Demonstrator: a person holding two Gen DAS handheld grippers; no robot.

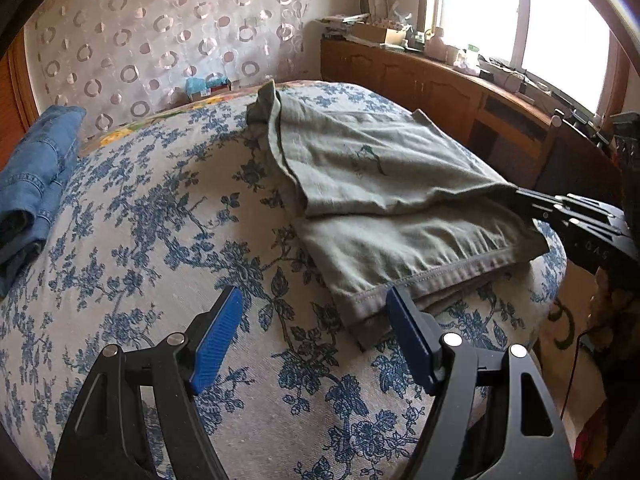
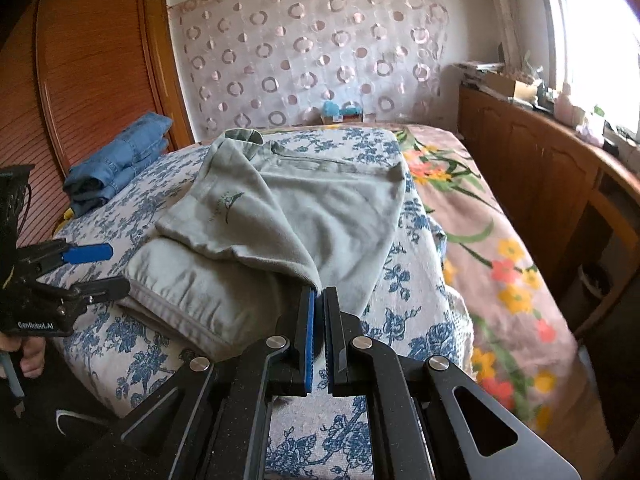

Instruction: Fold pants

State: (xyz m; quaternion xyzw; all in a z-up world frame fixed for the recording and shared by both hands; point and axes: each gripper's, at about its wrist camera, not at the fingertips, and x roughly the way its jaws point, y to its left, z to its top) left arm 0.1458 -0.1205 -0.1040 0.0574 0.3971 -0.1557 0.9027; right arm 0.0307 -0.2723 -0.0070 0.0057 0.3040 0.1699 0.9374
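Note:
Grey-green pants (image 1: 384, 184) lie partly folded on the blue-flowered bedspread (image 1: 160, 240), one layer folded over another. My left gripper (image 1: 314, 300) is open, its blue pads either side of the near hem corner, just above the bed. My right gripper (image 2: 319, 294) is shut on the edge of the upper pants layer (image 2: 280, 216) and holds it a little raised. The right gripper also shows in the left wrist view (image 1: 524, 196) at the pants' right edge. The left gripper shows in the right wrist view (image 2: 108, 268), open beside the hem.
Folded blue jeans (image 1: 36, 176) lie at the bed's far left. A wooden cabinet (image 1: 440, 88) with clutter runs along the window side. A flowered pink blanket (image 2: 500, 240) covers the bed's right part. A wooden wardrobe (image 2: 92, 64) stands at the left.

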